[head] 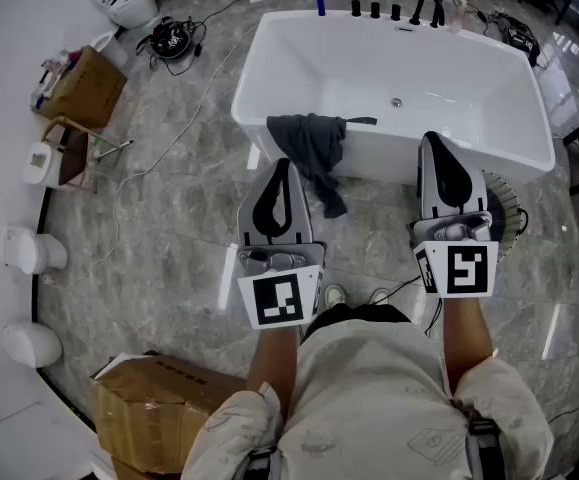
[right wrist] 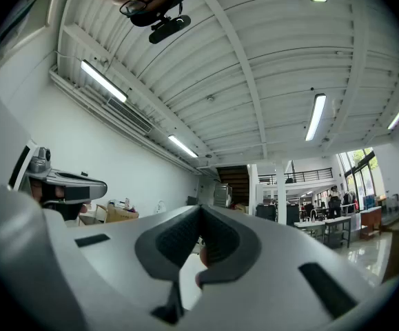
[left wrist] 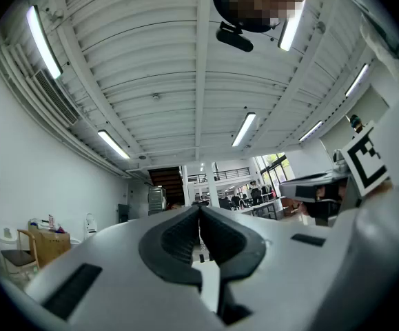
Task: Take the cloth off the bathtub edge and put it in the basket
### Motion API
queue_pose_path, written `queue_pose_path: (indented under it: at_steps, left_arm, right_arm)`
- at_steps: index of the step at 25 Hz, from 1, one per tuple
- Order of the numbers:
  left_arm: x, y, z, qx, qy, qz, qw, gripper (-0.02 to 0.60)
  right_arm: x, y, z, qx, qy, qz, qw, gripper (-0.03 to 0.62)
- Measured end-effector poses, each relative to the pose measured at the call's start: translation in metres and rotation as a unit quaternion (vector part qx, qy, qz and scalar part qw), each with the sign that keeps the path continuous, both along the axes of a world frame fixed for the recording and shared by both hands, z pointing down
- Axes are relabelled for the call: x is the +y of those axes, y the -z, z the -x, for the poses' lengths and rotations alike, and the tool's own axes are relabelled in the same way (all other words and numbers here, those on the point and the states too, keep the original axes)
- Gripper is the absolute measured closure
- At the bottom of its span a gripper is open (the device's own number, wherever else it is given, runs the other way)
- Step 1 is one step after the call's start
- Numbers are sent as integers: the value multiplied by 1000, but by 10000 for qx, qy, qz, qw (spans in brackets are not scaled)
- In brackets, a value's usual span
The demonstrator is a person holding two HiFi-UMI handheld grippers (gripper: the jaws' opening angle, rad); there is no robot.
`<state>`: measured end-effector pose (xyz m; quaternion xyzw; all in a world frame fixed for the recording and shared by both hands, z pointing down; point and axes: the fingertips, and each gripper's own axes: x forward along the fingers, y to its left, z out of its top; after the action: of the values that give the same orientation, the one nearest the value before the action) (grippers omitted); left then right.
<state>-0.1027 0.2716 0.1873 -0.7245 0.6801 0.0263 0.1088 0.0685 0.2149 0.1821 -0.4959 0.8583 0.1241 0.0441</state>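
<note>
1. The left gripper [head: 285,165] has its jaws pressed together with nothing between them. It is tilted slightly upward, so its own view shows only ceiling and the far room.
2. The right gripper [head: 432,139] is closed and empty too, and is raised at the same tilt.
3. The dark grey cloth [head: 314,150] is draped over the near rim of the white bathtub [head: 469,88], toward its left end. It trails down the outer wall to the stone floor [head: 169,218]. The left gripper's tip is just to the cloth's left; no contact shows.
4. What looks like the wire basket [head: 509,206] stands on the floor by the tub's near right corner, mostly hidden behind the right gripper.
5. Risks, as I judge them:
   - The jaws must part before going down, or they will only push the cloth into the tub.
   - A pinch on a single thin fold could slip out during the carry.
   - The long hanging tail could drag on the floor or catch the basket's rim and end up draped outside it.
   - The cables [head: 209,78] on the far-left floor are well clear.
</note>
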Motion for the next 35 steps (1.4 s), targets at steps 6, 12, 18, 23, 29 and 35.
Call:
queue_pose_path:
  at_steps: [6, 12, 18, 23, 29, 35]
  left_arm:
    - [10, 2, 26, 40, -4, -47, 10000, 577]
    - [19, 4, 58, 41, 9, -103, 9999, 577]
    - [27, -4, 86, 79, -37, -64, 9999, 577]
    - [25, -3, 102, 182, -33, -98, 9998, 577]
    - [3, -6, 107, 181, -5, -88, 9998, 577]
    - [-35, -7, 104, 109, 2, -50, 9999, 577]
  right_arm:
    - [9, -2, 25, 54, 18, 30, 10000, 606]
    - [13, -4, 51, -99, 27, 97, 9999, 606]
    - [19, -6, 71, -154, -71, 111, 9998, 606]
    - [18, -7, 85, -85, -25, 132, 9999, 606]
    - [-5, -12, 89, -112, -21, 190, 9998, 606]
    - [-46, -15, 88, -159, 20, 231, 9996, 606]
